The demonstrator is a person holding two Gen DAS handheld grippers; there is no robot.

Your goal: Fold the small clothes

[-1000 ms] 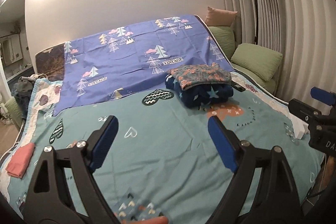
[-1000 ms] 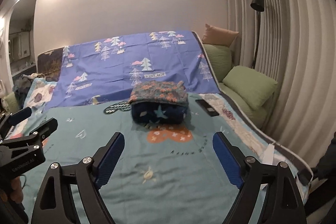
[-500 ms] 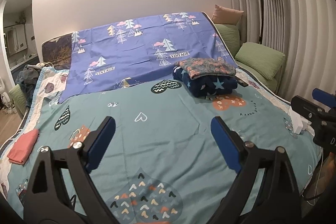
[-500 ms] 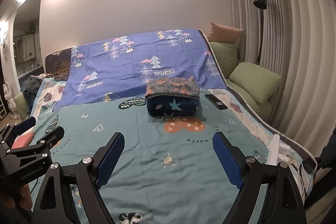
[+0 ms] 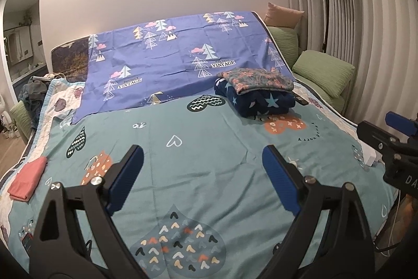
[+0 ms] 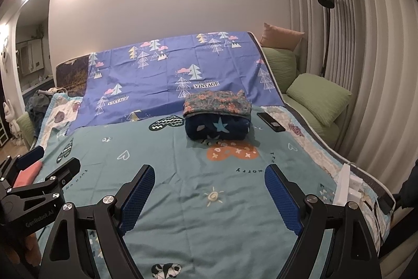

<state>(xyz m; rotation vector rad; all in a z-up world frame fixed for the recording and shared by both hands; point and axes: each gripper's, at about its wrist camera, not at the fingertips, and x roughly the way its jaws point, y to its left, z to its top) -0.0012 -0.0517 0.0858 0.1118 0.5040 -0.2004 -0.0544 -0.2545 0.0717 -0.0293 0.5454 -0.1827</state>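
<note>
Both the left gripper and right gripper hover spread and empty above the bed, two folded garments stacked clear of the working space.

The middle of the bed lies bare, from its near edge up to the stack of folded clothes toward the far right. A phone lies just beside the stack on its right, a pink folded cloth by the left edge, and white boxes at the right edge.
</note>
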